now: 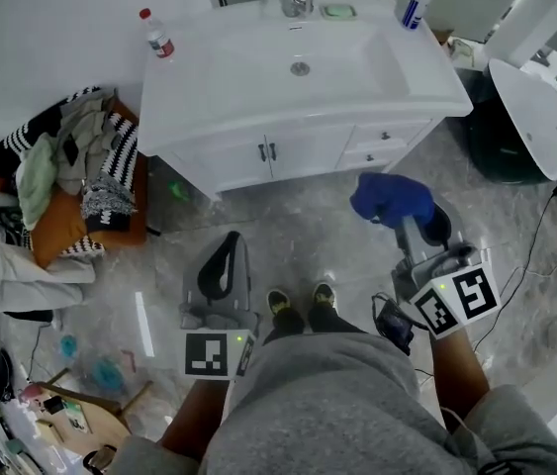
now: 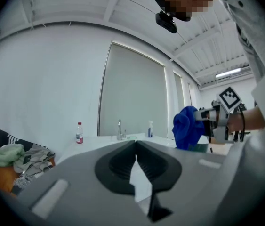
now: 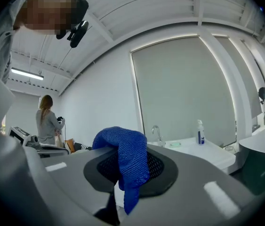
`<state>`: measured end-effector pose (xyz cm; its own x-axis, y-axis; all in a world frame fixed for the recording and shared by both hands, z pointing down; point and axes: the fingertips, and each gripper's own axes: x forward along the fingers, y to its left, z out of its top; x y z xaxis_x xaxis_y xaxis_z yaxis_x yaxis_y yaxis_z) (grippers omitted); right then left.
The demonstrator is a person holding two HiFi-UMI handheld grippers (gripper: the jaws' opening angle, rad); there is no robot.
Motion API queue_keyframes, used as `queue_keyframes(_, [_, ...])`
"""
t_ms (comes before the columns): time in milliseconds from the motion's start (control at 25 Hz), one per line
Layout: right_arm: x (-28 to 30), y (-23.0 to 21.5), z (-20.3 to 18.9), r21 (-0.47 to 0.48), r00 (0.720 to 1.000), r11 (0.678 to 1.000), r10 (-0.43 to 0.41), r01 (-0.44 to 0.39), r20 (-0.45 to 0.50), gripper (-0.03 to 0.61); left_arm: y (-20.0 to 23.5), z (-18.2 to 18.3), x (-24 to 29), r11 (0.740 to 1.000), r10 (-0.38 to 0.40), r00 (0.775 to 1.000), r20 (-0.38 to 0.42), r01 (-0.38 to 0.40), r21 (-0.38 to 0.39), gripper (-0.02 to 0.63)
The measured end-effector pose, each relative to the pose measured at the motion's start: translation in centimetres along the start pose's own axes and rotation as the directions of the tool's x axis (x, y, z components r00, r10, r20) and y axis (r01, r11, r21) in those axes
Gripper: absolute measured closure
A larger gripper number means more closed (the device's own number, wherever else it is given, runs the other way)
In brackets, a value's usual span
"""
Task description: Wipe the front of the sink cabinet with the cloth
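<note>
Grey marbled floor (image 1: 288, 228), white two-door sink cabinet (image 1: 288, 151) at twelve o'clock. Right tool (image 1: 407, 224) clamped on blue knitted cloth (image 1: 392, 201) at one o'clock, well apart from it; left tool (image 1: 227, 240) closed, empty. Press flat against the front, overlap strokes.

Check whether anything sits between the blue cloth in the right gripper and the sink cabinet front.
Nothing visible does. The right gripper holds the blue cloth short of the sink cabinet front, with only floor between. The left gripper sits off to the side.
</note>
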<state>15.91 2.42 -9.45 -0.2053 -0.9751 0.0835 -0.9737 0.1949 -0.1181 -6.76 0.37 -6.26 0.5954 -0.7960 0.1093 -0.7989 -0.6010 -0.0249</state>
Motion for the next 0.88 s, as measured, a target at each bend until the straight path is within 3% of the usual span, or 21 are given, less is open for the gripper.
queue_keyframes(320, [-0.1,-0.4,-0.3,0.022,1.0,1.0,-0.013,0.013,-0.001,0.52,0.7,1.1,0.2,1.0,0.021,1.0,0.017,-0.021,0.004,0.603])
queue_keyframes(600, [-0.4,-0.7,-0.6,0.032,1.0,0.999,-0.016,0.016,-0.01,0.52,-0.5,1.4,0.6,0.999,-0.003,1.0,0.02,0.002,0.054,0.603])
queue_keyframes(880, [-0.8,-0.8,-0.5,0.021,1.0,1.0,-0.009,0.01,-0.013,0.52,-1.7,1.9,0.8,1.0,-0.024,0.999,0.024,0.023,0.018,0.603])
